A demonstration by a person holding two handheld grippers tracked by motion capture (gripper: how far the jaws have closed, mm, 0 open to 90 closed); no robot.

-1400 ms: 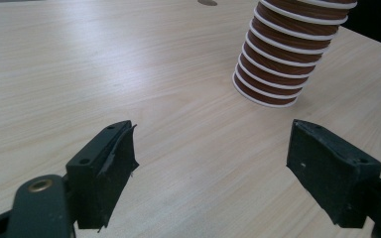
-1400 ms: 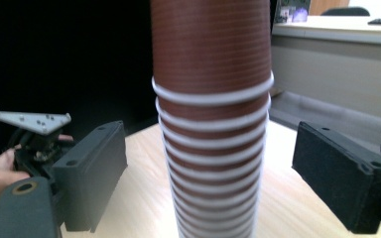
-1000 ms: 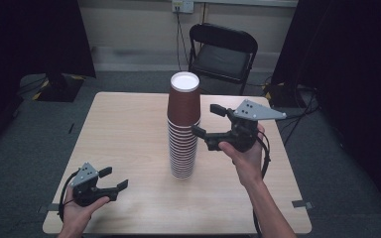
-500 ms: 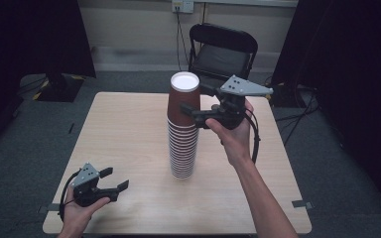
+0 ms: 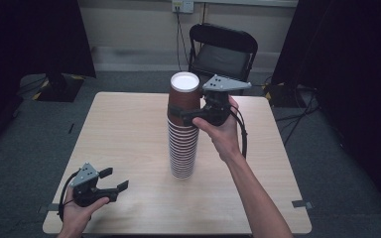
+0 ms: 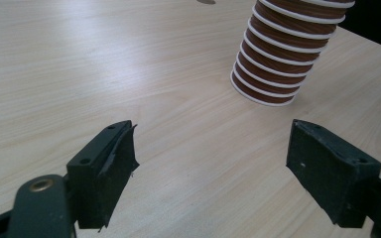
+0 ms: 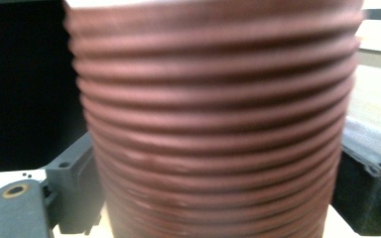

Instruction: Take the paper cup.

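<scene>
Now right gripper [image 5: 184, 112] around top cup [image 5: 184, 92].

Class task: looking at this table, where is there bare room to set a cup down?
The light wooden table lies bare left of the tall stack of brown paper cups, and right of it. Crowded: the stack's top, straddled by the right gripper, and the left gripper's front corner.

We saw the tall stack of brown paper cups [image 5: 183, 133] standing mid-tabletop [image 5: 124, 134], right tongs [image 5: 178, 112] straddling its top, left tongs [image 5: 113, 181] near the front-left corner, black folding chair [image 5: 222, 49] behind.
</scene>
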